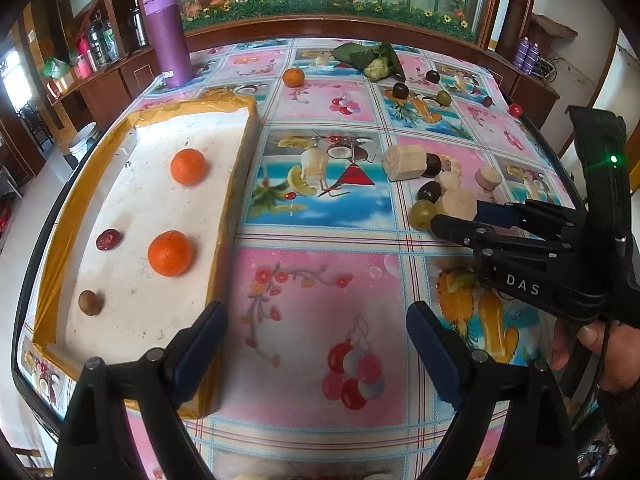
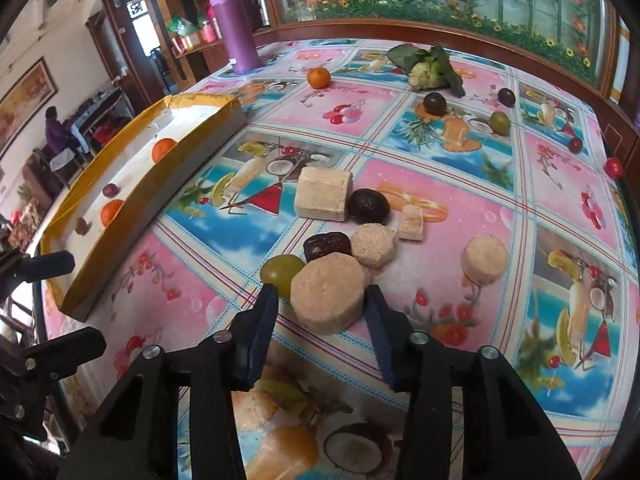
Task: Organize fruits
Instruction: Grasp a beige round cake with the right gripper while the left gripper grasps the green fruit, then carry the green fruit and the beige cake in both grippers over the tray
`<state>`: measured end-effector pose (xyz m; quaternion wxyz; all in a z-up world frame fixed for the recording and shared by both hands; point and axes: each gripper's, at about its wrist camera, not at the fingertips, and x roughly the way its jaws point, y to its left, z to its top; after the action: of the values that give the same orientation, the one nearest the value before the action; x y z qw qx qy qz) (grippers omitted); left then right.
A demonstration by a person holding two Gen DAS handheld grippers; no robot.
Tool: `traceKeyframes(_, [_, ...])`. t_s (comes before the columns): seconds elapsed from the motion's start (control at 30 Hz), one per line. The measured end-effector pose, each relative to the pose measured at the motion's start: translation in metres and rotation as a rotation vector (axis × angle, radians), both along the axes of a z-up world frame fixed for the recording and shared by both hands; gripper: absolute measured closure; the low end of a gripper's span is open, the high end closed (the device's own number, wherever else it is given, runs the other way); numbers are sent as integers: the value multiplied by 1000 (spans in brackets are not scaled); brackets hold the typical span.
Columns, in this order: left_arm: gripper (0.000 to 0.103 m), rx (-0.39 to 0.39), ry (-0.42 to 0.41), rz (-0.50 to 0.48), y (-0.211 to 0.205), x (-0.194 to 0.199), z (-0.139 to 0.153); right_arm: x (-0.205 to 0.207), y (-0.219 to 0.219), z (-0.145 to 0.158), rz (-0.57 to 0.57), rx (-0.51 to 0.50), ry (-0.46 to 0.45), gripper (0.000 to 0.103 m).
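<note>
A foam tray with a yellow taped rim (image 1: 236, 184) sits on the left. It holds two oranges (image 1: 188, 167), a dark red fruit (image 1: 108, 239) and a brown fruit (image 1: 90, 302). My left gripper (image 1: 316, 320) hangs open and empty over the tablecloth beside the tray's near corner. My right gripper (image 2: 320, 300) straddles a round beige block (image 2: 326, 300). Its right pad is at the block's edge, and a gap shows at the left pad, so it is open. A green grape (image 2: 280, 272) lies just past the left fingertip. Dark fruits (image 2: 368, 206) lie behind the block.
More beige blocks (image 2: 322, 194), an orange (image 2: 319, 77), a leafy green fruit (image 2: 428, 68), plums and small red fruits (image 2: 613, 168) are scattered over the far and right table. A purple bottle (image 1: 168, 36) stands behind the tray. A hand (image 1: 600, 352) holds the right gripper.
</note>
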<state>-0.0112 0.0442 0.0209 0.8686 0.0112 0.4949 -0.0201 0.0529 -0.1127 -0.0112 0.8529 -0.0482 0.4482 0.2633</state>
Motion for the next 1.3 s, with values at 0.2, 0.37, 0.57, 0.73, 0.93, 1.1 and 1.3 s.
traceKeyframes(0.2, [10, 10, 10, -54, -26, 31, -6, -8, -27, 8, -26, 24, -20, 67])
traceKeyframes(0.37, [11, 12, 6, -86, -50, 58, -15, -16, -57, 11, -91, 18, -32, 67])
traceKeyframes(0.57, [28, -6, 23, -133, -67, 75, -26, -19, -69, 10, -119, 40, -23, 67])
traceKeyframes(0.73, [78, -70, 10, -187, -69, 75, -30, -18, -70, 10, -124, 63, -18, 67])
traceKeyframes(0.93, [78, -93, -3, -180, -62, 63, -21, -21, -70, 14, -134, 62, -17, 67])
traceKeyframes(1.1, [78, -111, -23, -174, -51, 45, -8, -27, -70, 22, -154, 56, -29, 67])
traceKeyframes(1.3, [78, -150, -37, -138, -33, 26, 3, -37, -71, 34, -179, 55, -42, 67])
